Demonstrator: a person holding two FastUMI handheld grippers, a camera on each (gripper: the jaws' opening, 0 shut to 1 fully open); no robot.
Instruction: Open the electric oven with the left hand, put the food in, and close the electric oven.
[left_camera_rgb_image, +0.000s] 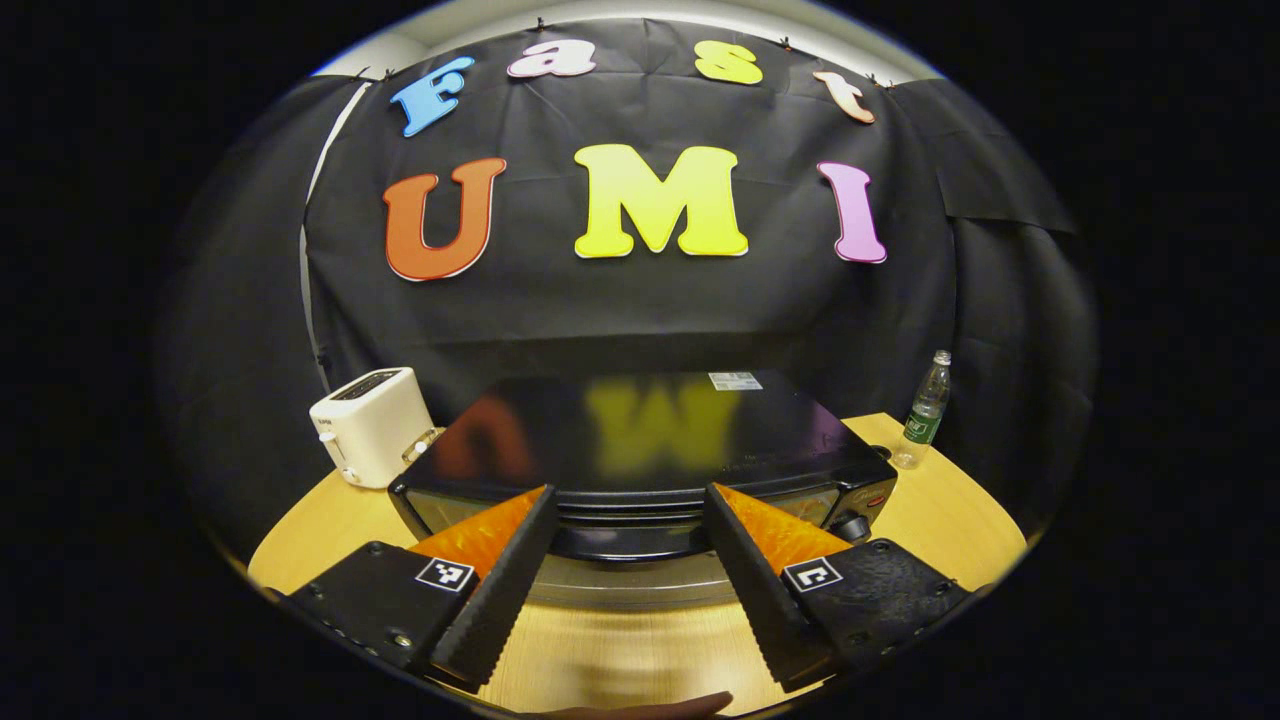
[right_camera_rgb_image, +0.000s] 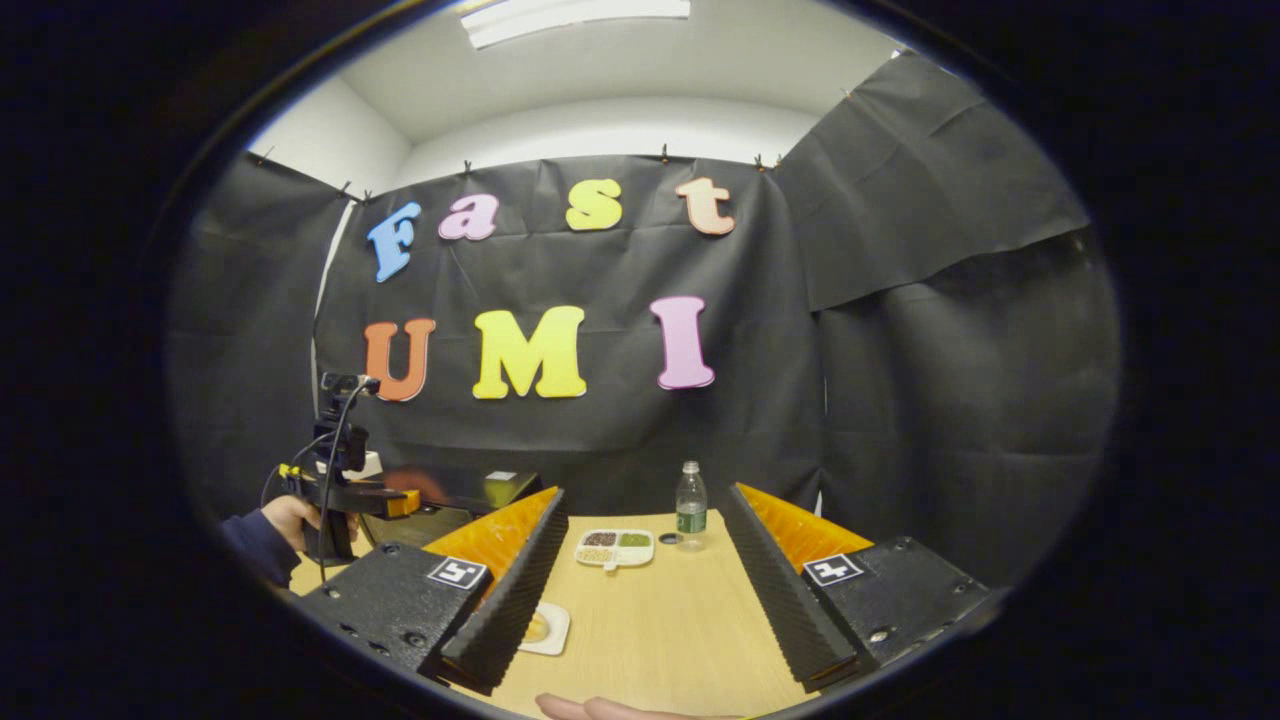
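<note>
Left gripper: we see the left gripper (left_camera_rgb_image: 628, 580) released, its two fingers spread wide and level with the front of the glossy black electric oven (left_camera_rgb_image: 640, 440) — lined up, we judge, to straddle the door's top edge before closing on it.

Oven: shut, in our reading; its dark handle bar (left_camera_rgb_image: 625, 540) lies between the spread fingers but untouched. It stands mid-table on the pale wooden round table (left_camera_rgb_image: 940, 510).

Right gripper: the right gripper (right_camera_rgb_image: 640, 580) is also released and grasping nothing, held well to the right of the oven — parked clear, we think, so the door can swing down.

Food: a white divided tray with brown and green portions (right_camera_rgb_image: 615, 547) sits on the table to the right of the oven, within reach of the right gripper; a small white square dish with something yellow (right_camera_rgb_image: 545, 628) lies nearer us, partly hidden by a finger.

Other hand: in the right gripper view a hand in a dark sleeve (right_camera_rgb_image: 285, 520) holds the left gripper at the oven's front.

Bystanders: a cream plastic toaster (left_camera_rgb_image: 370, 425) to the left of the oven, a clear plastic water bottle with a green label (left_camera_rgb_image: 925, 410) to its right.

Stage: opening not yet begun.
</note>
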